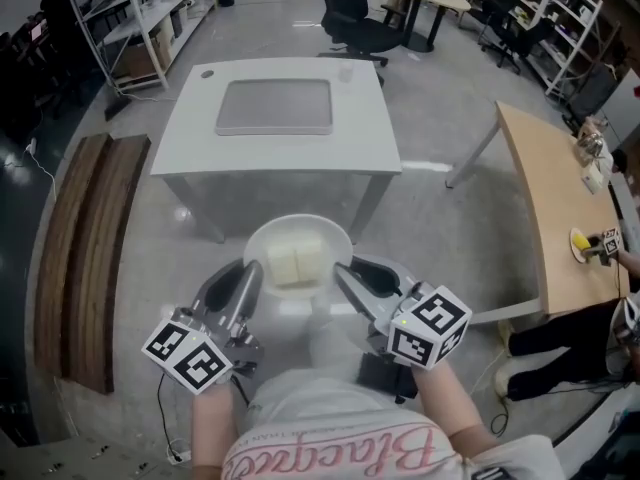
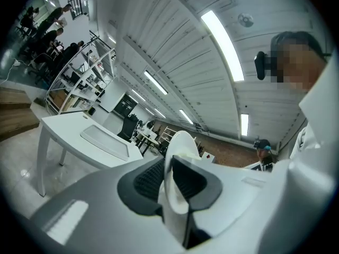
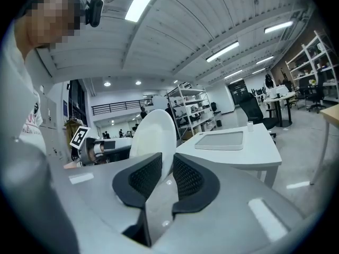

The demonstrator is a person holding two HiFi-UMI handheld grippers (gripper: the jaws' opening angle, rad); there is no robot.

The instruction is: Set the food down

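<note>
A white bowl (image 1: pixel 262 245) holding two pale yellow food blocks (image 1: pixel 298 263) hangs in the air in front of the person, short of the white table (image 1: pixel 375 128). My left gripper (image 1: pixel 250 280) is shut on the bowl's left rim, my right gripper (image 1: pixel 345 280) on its right rim. In the left gripper view the bowl's rim (image 2: pixel 180 147) runs edge-on between the black pads (image 2: pixel 151 179). The right gripper view shows the bowl's white underside (image 3: pixel 153 136) pinched between its pads (image 3: pixel 188 176).
A grey tray (image 1: pixel 275 106) lies on the white table, with a small round cap (image 1: pixel 207 73) at its far left corner. A wooden bench (image 1: pixel 85 238) stands at the left, a wooden table (image 1: pixel 555 208) at the right, an office chair (image 1: pixel 355 18) beyond.
</note>
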